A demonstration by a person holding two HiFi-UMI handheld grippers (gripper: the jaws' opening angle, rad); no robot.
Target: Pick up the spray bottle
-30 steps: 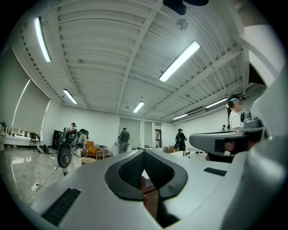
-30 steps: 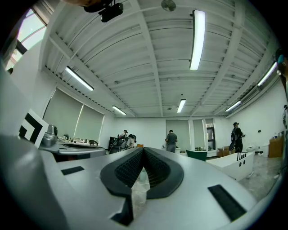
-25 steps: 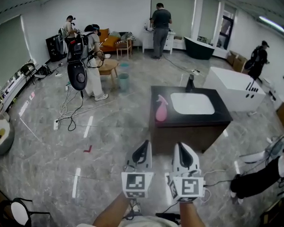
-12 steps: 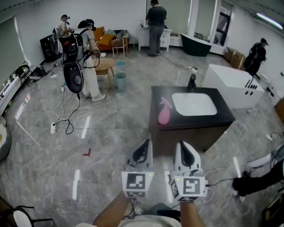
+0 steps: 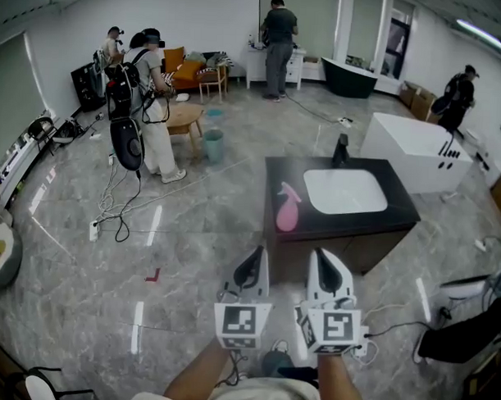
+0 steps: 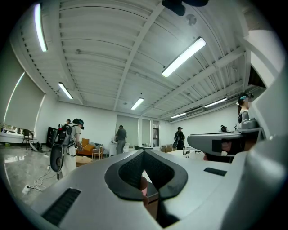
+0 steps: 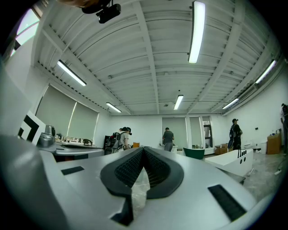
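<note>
**Head view.** The left gripper [image 5: 254,254] and the right gripper [image 5: 321,257] are held side by side, low in front of the body, both pointing level toward the vanity. This reads as a carrying posture for the approach, not a reach.

The pink spray bottle [image 5: 287,208] stands upright at the left edge of the dark countertop [image 5: 402,210], just beside the white basin [image 5: 345,192]. It is well apart from both grippers. Only bare floor [image 5: 191,259] lies between, so nothing blocks the way in.

- The faucet [image 5: 342,149] sits behind the basin, away from the bottle.
- A bathtub [image 5: 412,145] stands to the right of the vanity.
- A person with a backpack rig [image 5: 151,101] stands far left, and cables [image 5: 119,207] trail on the floor there, off the direct line.

**Left gripper view.** The pads meet at their tips and nothing is gripped. A pink sliver and the dark cabinet show through the slot beneath them, so this gripper seems aimed at the bottle. Its jaws must part before any grasp.

**Right gripper view.** The jaws are likewise pressed together and empty. The pale patch in the slot is probably floor. The bathtub lies off to the right.
</note>
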